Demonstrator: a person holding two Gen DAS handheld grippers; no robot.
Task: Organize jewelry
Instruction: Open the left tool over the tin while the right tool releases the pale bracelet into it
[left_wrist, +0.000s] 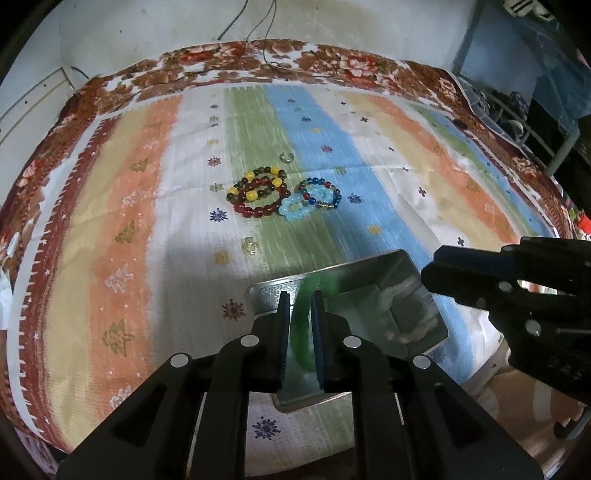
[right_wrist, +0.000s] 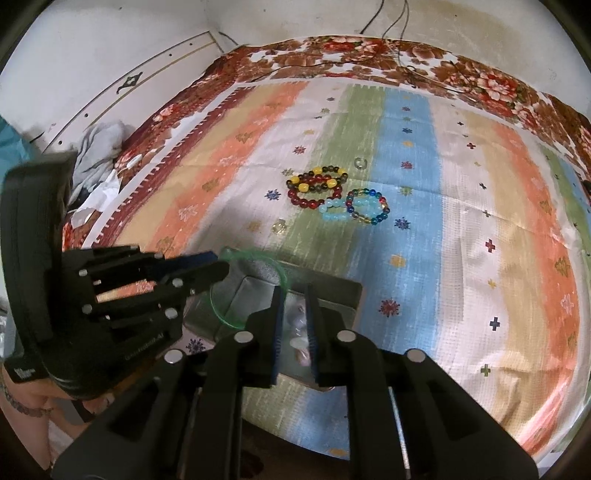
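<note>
A shallow metal tin (left_wrist: 369, 280) lies on the striped cloth near the front edge. My left gripper (left_wrist: 300, 295) hangs over its left end, jaws slightly apart, with a thin green bangle (left_wrist: 301, 325) blurred and loose between the fingers. In the right wrist view the bangle (right_wrist: 255, 288) tilts over the tin (right_wrist: 332, 291) at the left gripper's tips (right_wrist: 221, 267). My right gripper (right_wrist: 293, 290) stands open above pale beads (right_wrist: 300, 345) lying in the tin. Farther back lie a yellow-and-dark bead bracelet (left_wrist: 258, 182), a red one (left_wrist: 264, 208), a light-blue one (left_wrist: 297, 206) and a multicoloured one (left_wrist: 327, 192).
A small clear ring (left_wrist: 285, 157) and a gold trinket (left_wrist: 250, 246) lie loose on the cloth. A floral blanket (left_wrist: 258, 55) borders the far side, with cables on the wall. A metal rack (left_wrist: 517, 122) stands at the right, crumpled clothes (right_wrist: 99, 147) at the left.
</note>
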